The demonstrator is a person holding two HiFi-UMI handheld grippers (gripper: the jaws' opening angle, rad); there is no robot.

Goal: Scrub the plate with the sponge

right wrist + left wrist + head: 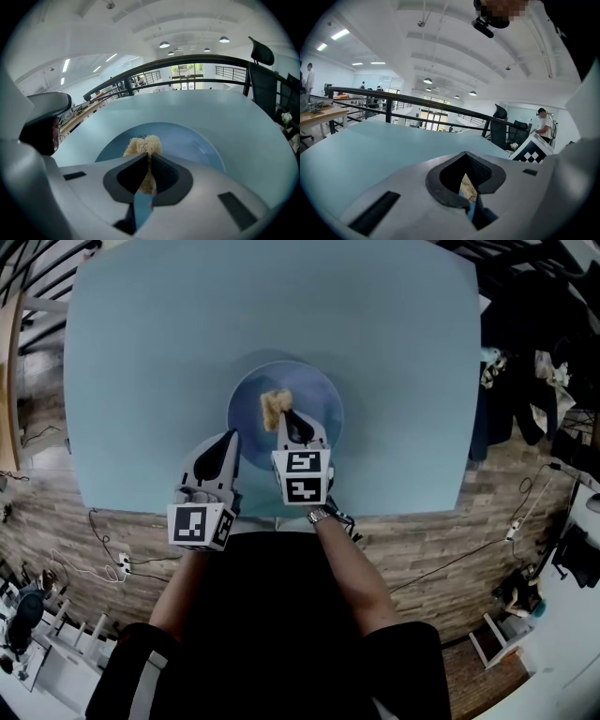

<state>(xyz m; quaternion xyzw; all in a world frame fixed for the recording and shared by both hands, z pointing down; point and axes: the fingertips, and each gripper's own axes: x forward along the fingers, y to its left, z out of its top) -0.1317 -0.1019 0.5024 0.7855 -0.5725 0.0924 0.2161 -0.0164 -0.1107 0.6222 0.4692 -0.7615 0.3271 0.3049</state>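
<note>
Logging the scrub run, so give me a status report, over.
Right gripper shut on sponge, sponge near centre of plate. Left gripper jaws together at plate's left rim; rim grip unclear. Nothing blocking the plate.

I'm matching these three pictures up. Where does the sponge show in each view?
Head view: sponge at centre, on the plate, at the right gripper's tip.
Left gripper view: only a tan sliver low at centre, glimpsed through the left gripper's jaws; probably the sponge.
Right gripper view: just below centre, clamped in the jaws, plate behind.
Shared landmark: the pale blue table.
</note>
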